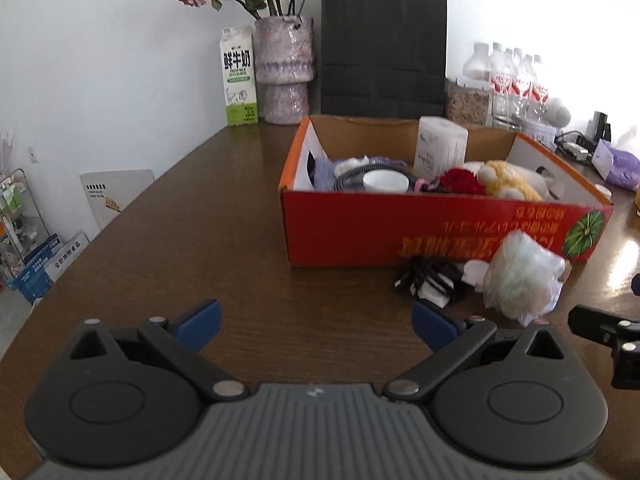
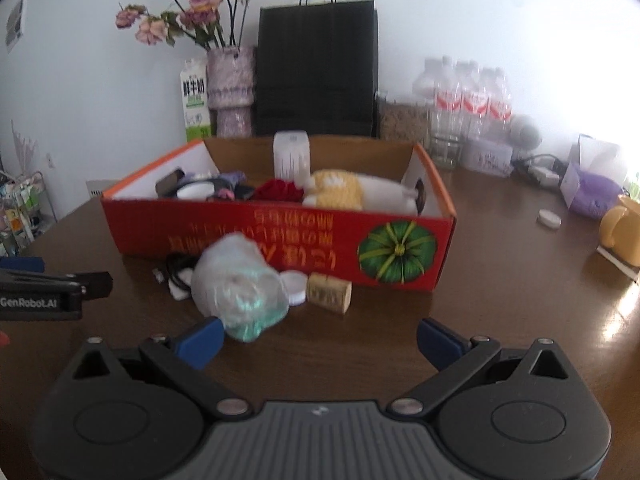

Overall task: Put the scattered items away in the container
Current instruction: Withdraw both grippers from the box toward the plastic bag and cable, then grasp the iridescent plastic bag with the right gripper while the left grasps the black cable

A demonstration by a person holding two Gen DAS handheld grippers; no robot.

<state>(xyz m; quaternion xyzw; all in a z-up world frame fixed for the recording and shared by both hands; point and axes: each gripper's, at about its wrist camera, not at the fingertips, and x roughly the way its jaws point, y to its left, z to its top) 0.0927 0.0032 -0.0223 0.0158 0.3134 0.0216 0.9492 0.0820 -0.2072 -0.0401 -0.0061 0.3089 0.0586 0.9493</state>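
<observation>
A red cardboard box stands on the brown table and holds a yellow plush toy, a red flower, a white cup and a tissue pack. In front of it lie a clear plastic bag, a black cable, a white lid and a cork-coloured block. My left gripper is open and empty, left of the cable. My right gripper is open and empty, its left finger beside the bag.
At the back stand a milk carton, a vase of flowers, a black paper bag and water bottles. A yellow mug, a purple pack and a small white cap sit to the right.
</observation>
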